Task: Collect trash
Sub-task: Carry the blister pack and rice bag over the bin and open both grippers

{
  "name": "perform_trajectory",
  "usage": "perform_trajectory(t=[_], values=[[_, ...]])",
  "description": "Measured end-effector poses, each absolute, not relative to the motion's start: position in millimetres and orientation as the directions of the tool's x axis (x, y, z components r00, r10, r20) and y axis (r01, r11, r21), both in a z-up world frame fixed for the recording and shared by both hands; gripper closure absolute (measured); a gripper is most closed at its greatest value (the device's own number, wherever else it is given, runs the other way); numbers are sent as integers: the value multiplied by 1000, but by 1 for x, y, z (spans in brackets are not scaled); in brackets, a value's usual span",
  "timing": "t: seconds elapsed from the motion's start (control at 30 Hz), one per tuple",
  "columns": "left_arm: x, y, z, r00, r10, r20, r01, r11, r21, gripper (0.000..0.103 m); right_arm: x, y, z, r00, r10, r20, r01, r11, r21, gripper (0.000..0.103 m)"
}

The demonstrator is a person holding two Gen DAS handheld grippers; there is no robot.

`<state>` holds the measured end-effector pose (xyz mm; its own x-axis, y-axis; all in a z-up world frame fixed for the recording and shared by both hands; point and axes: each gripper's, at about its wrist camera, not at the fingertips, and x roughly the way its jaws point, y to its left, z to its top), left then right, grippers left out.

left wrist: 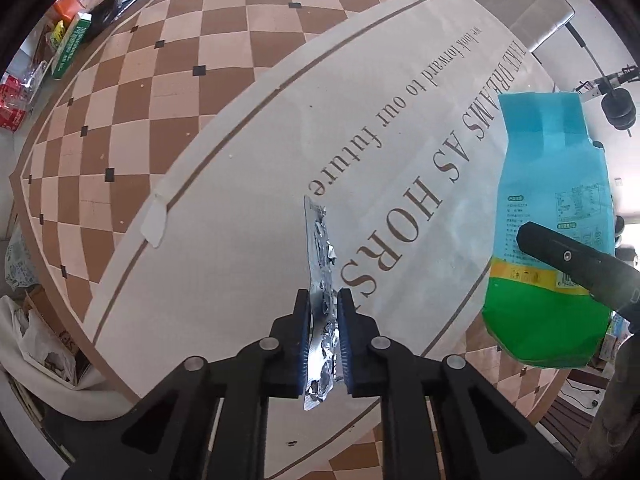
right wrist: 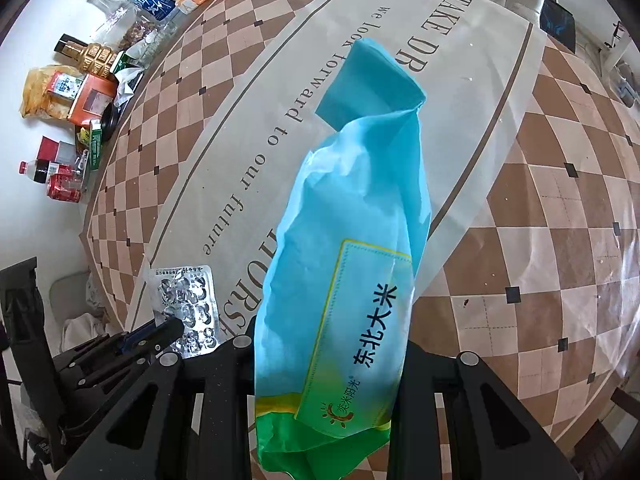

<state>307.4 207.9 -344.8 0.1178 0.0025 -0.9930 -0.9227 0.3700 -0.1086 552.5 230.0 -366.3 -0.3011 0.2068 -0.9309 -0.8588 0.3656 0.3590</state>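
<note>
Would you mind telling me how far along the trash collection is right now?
Midway, it seems. In hand: the left gripper clamps an empty blister pack, and the right gripper holds a blue-green rice bag, both lifted above the table. Left: neither is binned yet; no bin is clearly visible.

Round desk under a brown-and-tan checked cover. Across the middle, a pale runner printed with dark lettering, edged by a thin brown line. Along the far left rim, a crowd of clutter: orange box, gold-capped bottle, red can, green carton, clear glass jar. Below the desk edge at lower left, white crumpled bags.
</note>
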Motion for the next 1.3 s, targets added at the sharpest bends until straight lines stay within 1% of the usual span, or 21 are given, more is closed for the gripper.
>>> perform_trajectory(t=[0.1, 0.17, 0.23, 0.33, 0.5, 0.6, 0.7, 0.8, 1.03, 1.17, 1.3], values=[[319, 206, -359, 86, -21, -996, -920, 382, -87, 92, 555, 227, -370, -302, 203, -932, -852, 381, 359, 73], [321, 204, -366, 75, -27, -997, -925, 372, -80, 96, 557, 225, -373, -302, 197, -933, -849, 389, 357, 73], [318, 200, -362, 80, -5, -997, -926, 370, -76, 97, 559, 221, -374, -299, 196, -934, -848, 393, 354, 73], [314, 194, -345, 96, 29, -995, -923, 375, -79, 97, 562, 211, -372, -286, 205, -936, -851, 395, 346, 73], [295, 178, -303, 139, 98, -985, -913, 399, -89, 97, 567, 188, -363, -288, 232, -929, -830, 423, 363, 73], [264, 158, -285, 166, 130, -978, -902, 421, -97, 97, 560, 166, -352, -294, 258, -920, -819, 427, 382, 73], [228, 140, -280, 183, 148, -972, -889, 448, -99, 97, 541, 136, -340, -310, 281, -908, -811, 420, 407, 73], [198, 121, -280, 200, 148, -968, -876, 470, -110, 97, 509, 98, -332, -329, 294, -897, -804, 411, 430, 73], [113, 52, -293, 251, 85, -964, -834, 524, -171, 97, 402, -5, -332, -363, 302, -882, -791, 399, 463, 73], [64, 20, -309, 258, 44, -965, -816, 545, -193, 97, 326, -70, -347, -400, 277, -874, -771, 414, 484, 73], [27, -3, -350, 226, -38, -973, -821, 530, -211, 97, 258, -122, -383, -444, 201, -873, -761, 430, 486, 73]])
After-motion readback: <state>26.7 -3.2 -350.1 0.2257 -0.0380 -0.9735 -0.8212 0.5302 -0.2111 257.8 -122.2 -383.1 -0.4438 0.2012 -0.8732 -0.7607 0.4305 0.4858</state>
